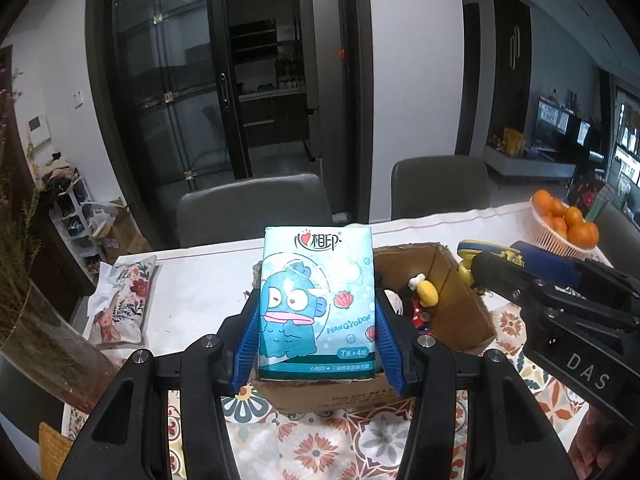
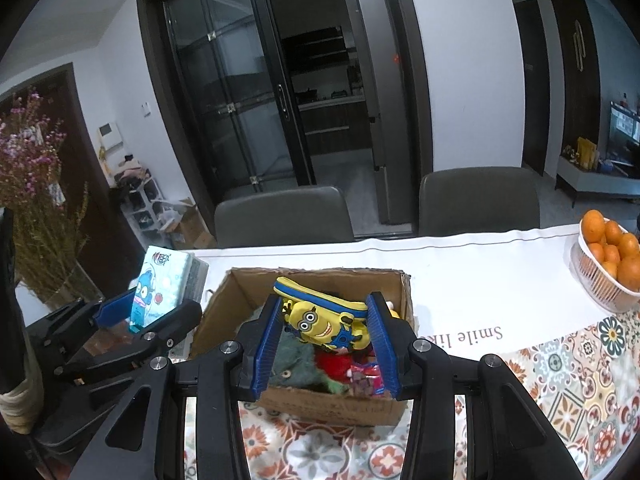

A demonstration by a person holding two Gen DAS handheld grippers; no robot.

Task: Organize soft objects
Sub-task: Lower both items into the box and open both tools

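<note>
My left gripper (image 1: pixel 316 344) is shut on a blue tissue pack (image 1: pixel 316 304) with a cartoon fish, held upright above the near left part of the open cardboard box (image 1: pixel 460 300). The pack also shows in the right wrist view (image 2: pixel 164 284). My right gripper (image 2: pixel 326 340) is shut on a yellow Minion pouch (image 2: pixel 324 316), held over the cardboard box (image 2: pixel 312 400). Inside the box lie a green plush (image 2: pixel 296 364), a red soft toy (image 2: pixel 336 364) and a small yellow toy (image 1: pixel 426 292).
A floral fabric pouch (image 1: pixel 120 308) lies on the white table at left. A basket of oranges (image 2: pixel 608 260) stands at the right. A vase of dried flowers (image 2: pixel 36 208) stands far left. Two grey chairs (image 2: pixel 284 216) are behind the table.
</note>
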